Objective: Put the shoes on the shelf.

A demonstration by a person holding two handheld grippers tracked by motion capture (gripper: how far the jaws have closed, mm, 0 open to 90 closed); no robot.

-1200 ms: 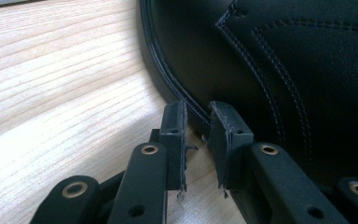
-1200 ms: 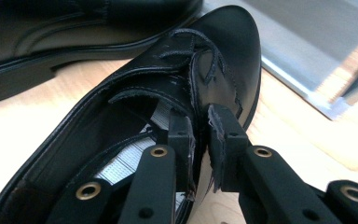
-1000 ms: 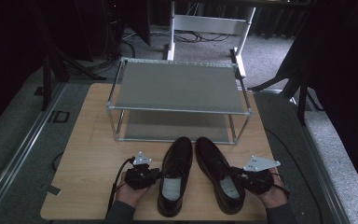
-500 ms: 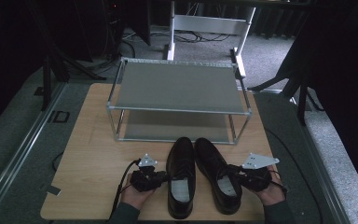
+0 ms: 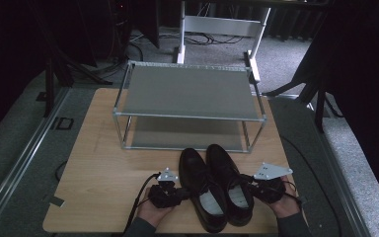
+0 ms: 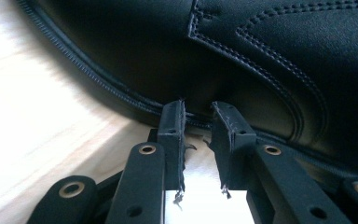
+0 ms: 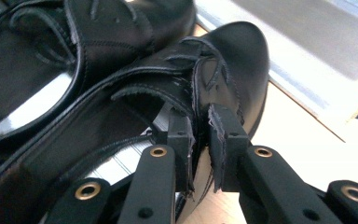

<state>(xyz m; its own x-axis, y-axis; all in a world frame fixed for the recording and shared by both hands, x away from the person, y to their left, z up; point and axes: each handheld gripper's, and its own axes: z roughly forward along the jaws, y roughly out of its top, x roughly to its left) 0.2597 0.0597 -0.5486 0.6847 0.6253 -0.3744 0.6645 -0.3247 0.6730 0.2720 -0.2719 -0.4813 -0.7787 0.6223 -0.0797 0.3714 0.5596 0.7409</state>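
A wooden bench (image 5: 103,168) holds a metal shoe rack (image 5: 190,106) with two shelves at its far side. Two black shoes stand side by side at the near edge, toes pointing at the rack. The left shoe (image 5: 202,195) sits a bit nearer than the right shoe (image 5: 232,190). The right gripper (image 7: 200,123) is at the right shoe's right side, its fingers clenched on the shoe's upper edge. The left gripper (image 6: 196,119) is just beside the left shoe, its fingers a little apart, holding nothing, tips at the sole edge.
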